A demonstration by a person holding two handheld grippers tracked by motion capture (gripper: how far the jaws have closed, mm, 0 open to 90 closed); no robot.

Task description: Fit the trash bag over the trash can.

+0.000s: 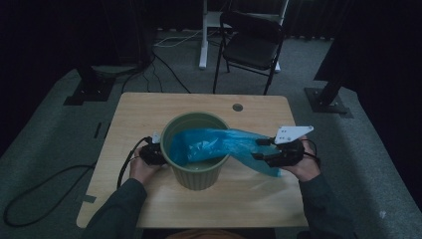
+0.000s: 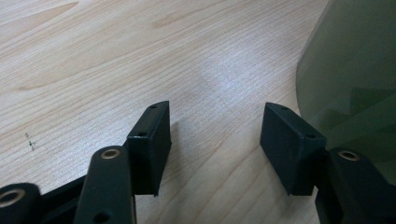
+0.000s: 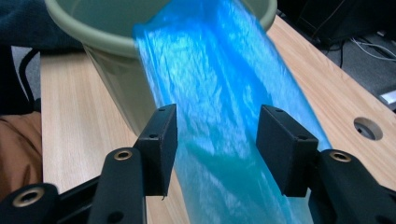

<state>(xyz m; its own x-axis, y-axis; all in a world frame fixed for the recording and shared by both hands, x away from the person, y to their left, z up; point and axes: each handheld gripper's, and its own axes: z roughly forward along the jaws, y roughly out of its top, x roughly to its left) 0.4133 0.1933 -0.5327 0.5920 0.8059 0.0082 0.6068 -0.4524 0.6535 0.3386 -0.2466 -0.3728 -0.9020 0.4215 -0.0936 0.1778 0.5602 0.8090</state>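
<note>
the right gripper (image 3: 212, 147) has its jaws spread wide, one on each side of the blue plastic bag (image 3: 219, 107), and the pads do not press the film. the bag runs from inside the green bin (image 1: 195, 149), over its right rim, and down onto the wooden table (image 1: 149, 107) on the person's right. the left gripper (image 2: 217, 147) also stands apart with nothing but bare table between its 2 pads, low beside the bin's left wall; the bin's green side curves just past one jaw. the bin stands upright near the table's middle. beyond the table stands a black folding chair (image 1: 251, 42).
</note>
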